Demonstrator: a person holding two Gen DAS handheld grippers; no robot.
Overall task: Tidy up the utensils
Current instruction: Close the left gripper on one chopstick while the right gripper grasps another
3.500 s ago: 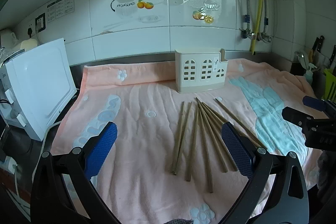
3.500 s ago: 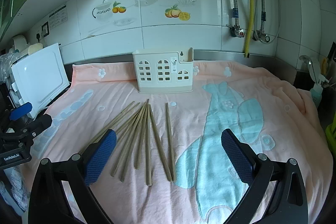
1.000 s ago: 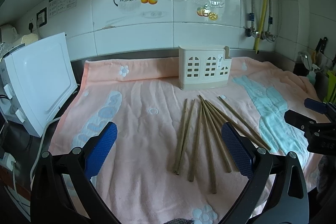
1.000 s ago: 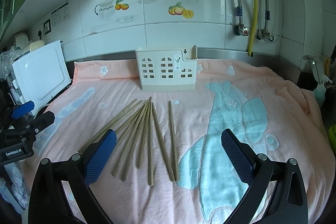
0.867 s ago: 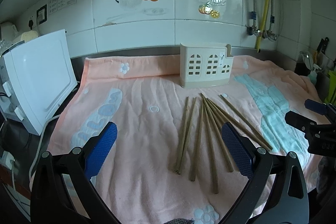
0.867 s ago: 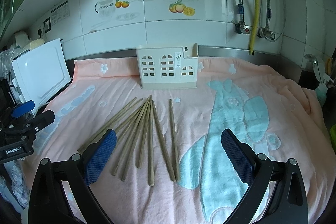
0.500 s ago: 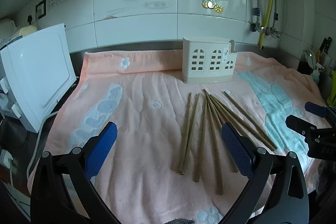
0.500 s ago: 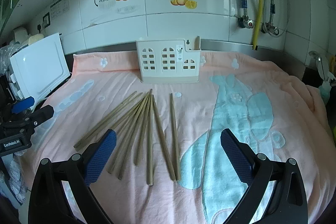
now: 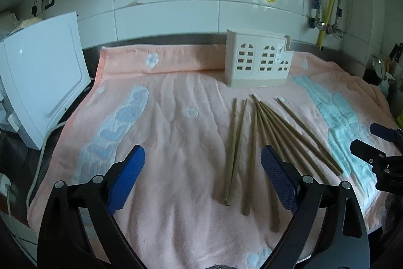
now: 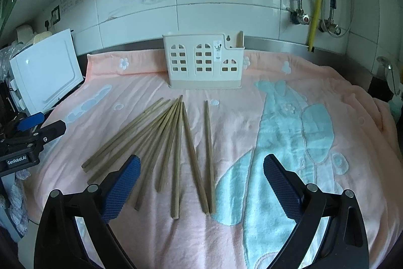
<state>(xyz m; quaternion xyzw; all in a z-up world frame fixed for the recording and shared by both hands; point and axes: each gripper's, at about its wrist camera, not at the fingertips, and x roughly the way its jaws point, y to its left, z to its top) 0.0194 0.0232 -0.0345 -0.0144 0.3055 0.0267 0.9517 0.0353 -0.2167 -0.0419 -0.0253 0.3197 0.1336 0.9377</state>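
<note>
On the pink towel [image 10: 252,231], chopsticks [image 10: 176,143] lie fanned before the holder [image 10: 204,62].

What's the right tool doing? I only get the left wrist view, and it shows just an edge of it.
Observer: The right tool is spread wide with its jaws closing. The pads touch nothing, and several chopsticks lie on the towel under the gap.
Operator: Any detail on the holder I can't see from here?
Observer: The holder has a keyhole hanging slot in its raised back tab, above the low compartment.
</note>
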